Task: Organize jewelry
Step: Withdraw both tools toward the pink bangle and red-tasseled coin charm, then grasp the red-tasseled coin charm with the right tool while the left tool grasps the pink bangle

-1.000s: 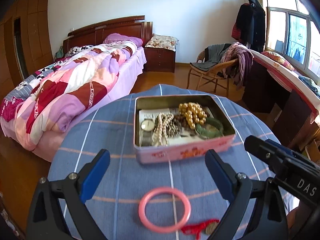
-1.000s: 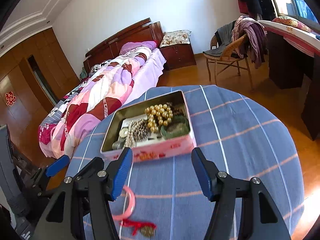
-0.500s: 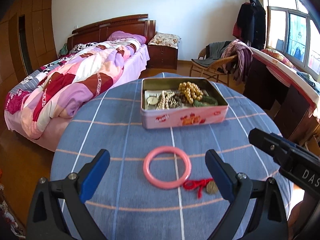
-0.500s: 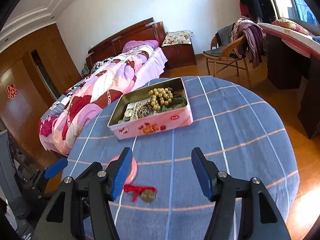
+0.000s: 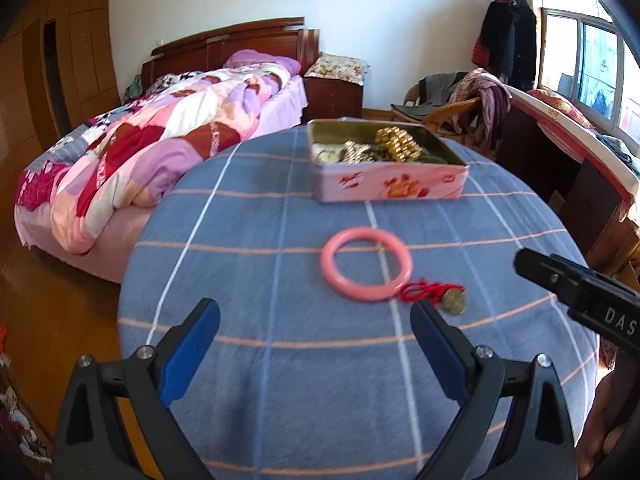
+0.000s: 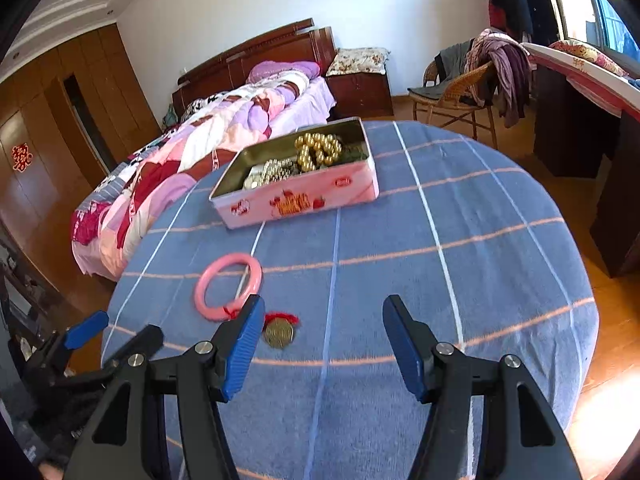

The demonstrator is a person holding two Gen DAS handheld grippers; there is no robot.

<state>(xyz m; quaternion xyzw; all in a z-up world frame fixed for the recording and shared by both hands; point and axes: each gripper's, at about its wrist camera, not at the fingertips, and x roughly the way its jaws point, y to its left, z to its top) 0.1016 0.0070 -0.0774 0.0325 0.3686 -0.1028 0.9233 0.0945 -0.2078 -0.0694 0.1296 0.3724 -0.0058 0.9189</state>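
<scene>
The pink bangle (image 5: pixel 366 265) lies flat on the blue checked tablecloth (image 5: pixel 248 360), near the middle of the left wrist view and at centre left of the right wrist view (image 6: pixel 228 286). Being a ring, it has no long axis; its opening faces straight up. Touching its lower right edge is a red knotted cord (image 5: pixel 420 292) that runs right to a brass coin (image 5: pixel 453 302), so this charm's long axis lies roughly left to right in the left view. In the right view the cord is partly hidden behind the right gripper's left fingertip, and only the coin (image 6: pixel 279 333) shows clearly.

Farther up, well apart from the bangle, the pink tin (image 5: pixel 390 188) stands open, its long side running left to right. Inside are gold beads (image 5: pixel 398 146) and a silvery strand; the rest of its contents is hard to make out.

The left gripper (image 5: pixel 316 344) hangs spread wide at the bottom of its frame, grasping nothing. The right gripper (image 6: pixel 324 344) is likewise spread and empty.
</scene>
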